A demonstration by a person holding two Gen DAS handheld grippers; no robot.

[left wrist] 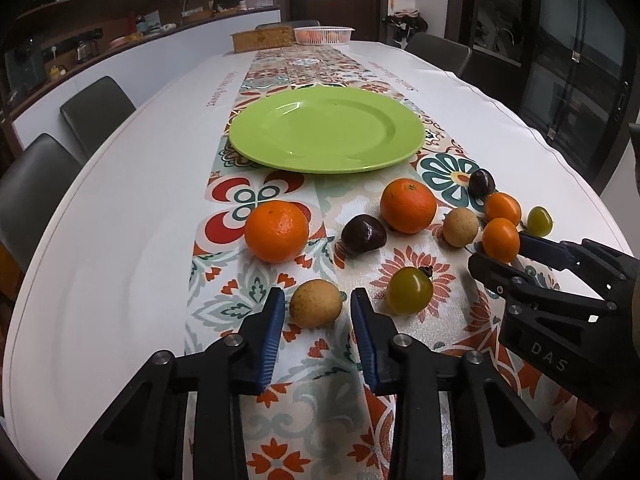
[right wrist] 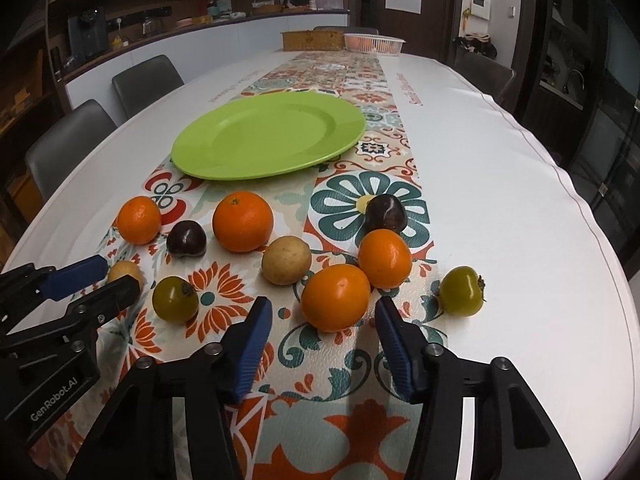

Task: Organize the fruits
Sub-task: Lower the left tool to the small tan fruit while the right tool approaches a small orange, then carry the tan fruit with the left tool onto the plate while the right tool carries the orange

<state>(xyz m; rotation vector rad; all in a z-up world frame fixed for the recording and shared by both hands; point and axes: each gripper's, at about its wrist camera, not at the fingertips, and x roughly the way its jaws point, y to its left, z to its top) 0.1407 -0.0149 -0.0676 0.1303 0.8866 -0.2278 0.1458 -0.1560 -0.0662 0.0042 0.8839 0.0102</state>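
A long white table [left wrist: 120, 240] runs away through a dim kitchen, with a flowered runner [left wrist: 320, 360] down its middle and grey chairs [left wrist: 96, 112] along the left side. The wide white margins on both sides lie open. An empty green plate [left wrist: 326, 130] sits on the runner, and the fruits are scattered just nearer than it. The left tool [left wrist: 318, 304] is spread around a tan fruit [left wrist: 316, 303], pads not pressing. The right tool [right wrist: 324, 312] straddles a small orange [right wrist: 335, 297], also loose, with another orange [right wrist: 384, 258] touching behind. A basket [left wrist: 324, 35] stands at the far end.
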